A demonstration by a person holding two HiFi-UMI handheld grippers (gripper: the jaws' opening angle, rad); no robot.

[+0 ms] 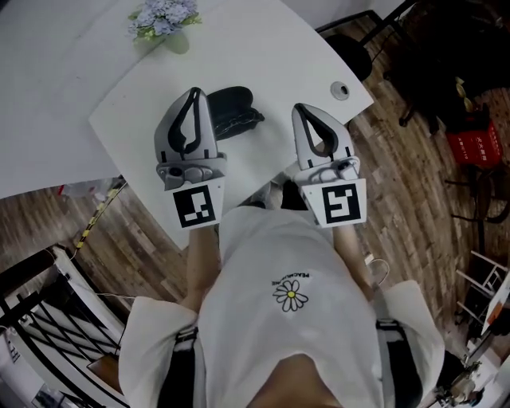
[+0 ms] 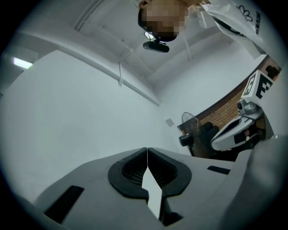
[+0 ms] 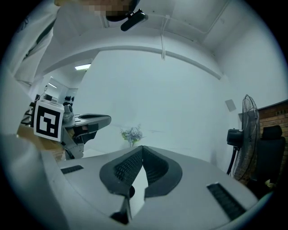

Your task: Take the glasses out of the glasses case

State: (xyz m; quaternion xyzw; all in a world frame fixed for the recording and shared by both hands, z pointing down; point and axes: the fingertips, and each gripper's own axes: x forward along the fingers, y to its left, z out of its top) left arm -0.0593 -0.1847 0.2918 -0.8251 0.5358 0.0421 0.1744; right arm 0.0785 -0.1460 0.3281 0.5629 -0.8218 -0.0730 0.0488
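A black glasses case [image 1: 233,110] lies on the white table [image 1: 263,48], between my two grippers and nearer the left one, whose body hides part of it. No glasses show, and I cannot tell whether the case is open. My left gripper [image 1: 194,94] [image 2: 147,151] is held above the table's near edge with its jaws together and nothing between them. The right gripper [image 1: 302,109] [image 3: 142,148] hovers beside it, to the right of the case, jaws also meeting at the tips and empty. Neither gripper view shows the case.
A vase of pale flowers [image 1: 165,19] [image 3: 132,134] stands at the table's far side. A round cable hole [image 1: 340,90] sits near its right corner. A black chair [image 1: 356,52], a red crate [image 1: 475,145] and a standing fan [image 3: 246,131] are off to the right on the wooden floor.
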